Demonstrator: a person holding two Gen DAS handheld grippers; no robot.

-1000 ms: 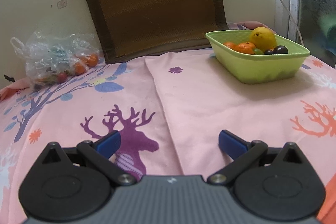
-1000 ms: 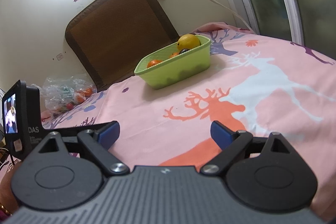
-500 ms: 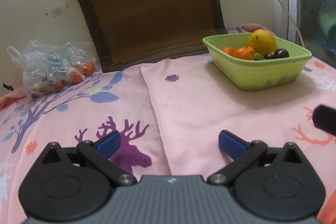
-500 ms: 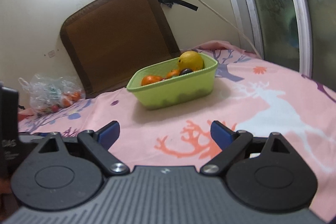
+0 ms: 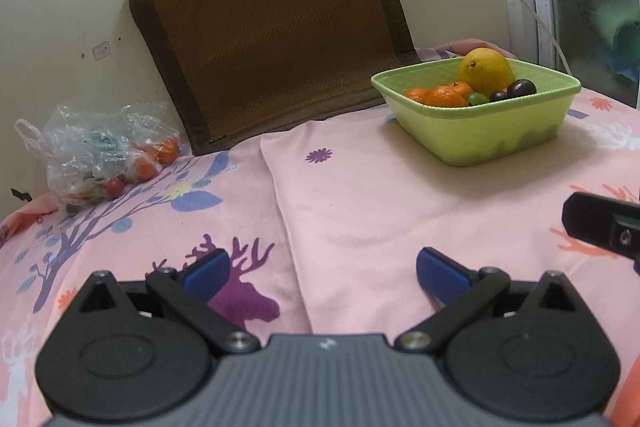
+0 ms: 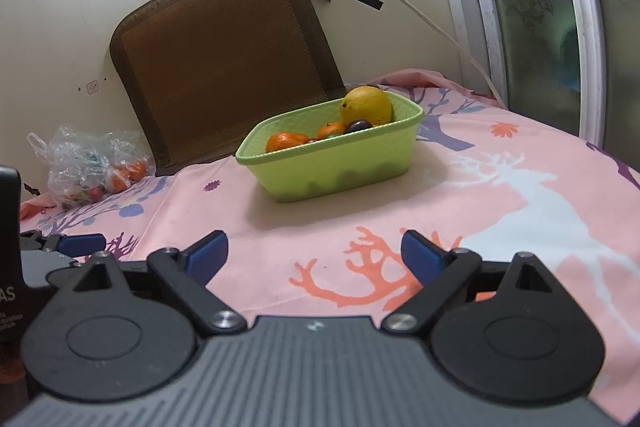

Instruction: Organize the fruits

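A light green basket (image 5: 500,131) stands on the pink bedsheet at the back right. It holds a big yellow citrus fruit (image 5: 485,70), small oranges (image 5: 443,95), dark plums (image 5: 521,88) and a green grape. It also shows in the right wrist view (image 6: 360,163). A clear plastic bag (image 5: 100,151) with oranges and small red fruits lies at the back left by the wall. My left gripper (image 5: 322,269) is open and empty, low over the sheet. My right gripper (image 6: 314,253) is open and empty, in front of the basket.
A brown woven cushion (image 5: 272,27) leans on the wall behind the sheet. A white cable (image 6: 400,3) hangs from a wall socket. A frosted glass door (image 6: 560,19) runs along the right. The right gripper's body (image 5: 604,223) shows at the left view's right edge.
Both grippers have pulled back and levelled a little; the basket and bag look slightly farther. The right gripper has come further into the left view's right edge. Both stay open.
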